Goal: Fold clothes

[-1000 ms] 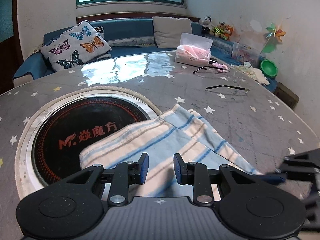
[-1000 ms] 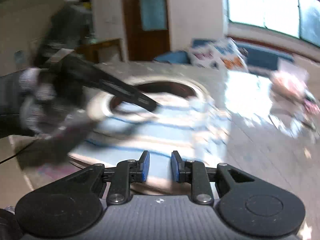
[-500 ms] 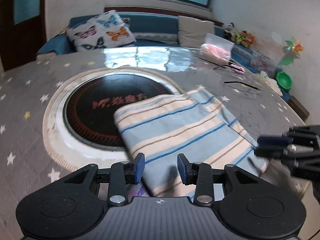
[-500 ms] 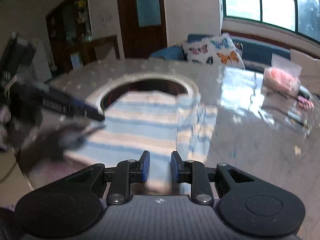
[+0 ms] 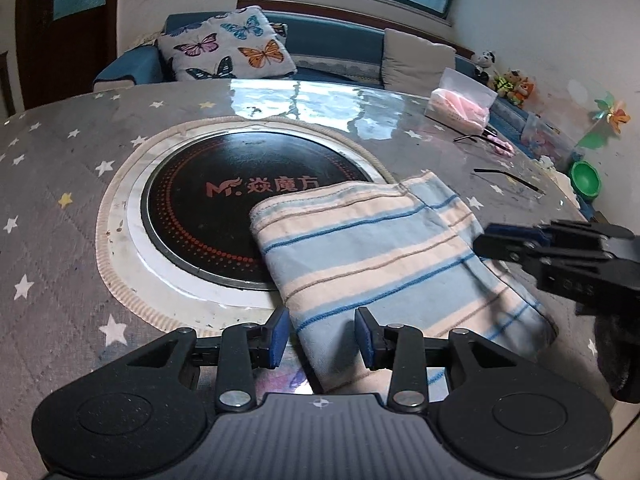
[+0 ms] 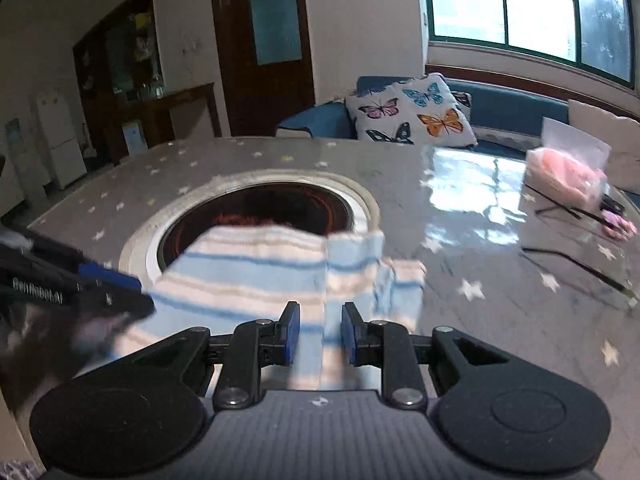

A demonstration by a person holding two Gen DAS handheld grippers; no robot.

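While the folded striped cloth (image 5: 384, 256) lies flat on the bench (image 5: 60, 168), the left tool (image 5: 322, 336), jaws having just parted and empty, hovers over its near edge; the right tool (image 6: 319, 334) stands narrow, empty.

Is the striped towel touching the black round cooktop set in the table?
Touching. The left wrist view shows the towel lying over the cooktop's near right edge.

Your left tongs (image 5: 321, 336) point steeply downward, their jaws parted after just opening wider, nothing pressed between the blue pads. Your right tongs (image 6: 319, 334) angle down too, jaws narrowly apart and gripping nothing.
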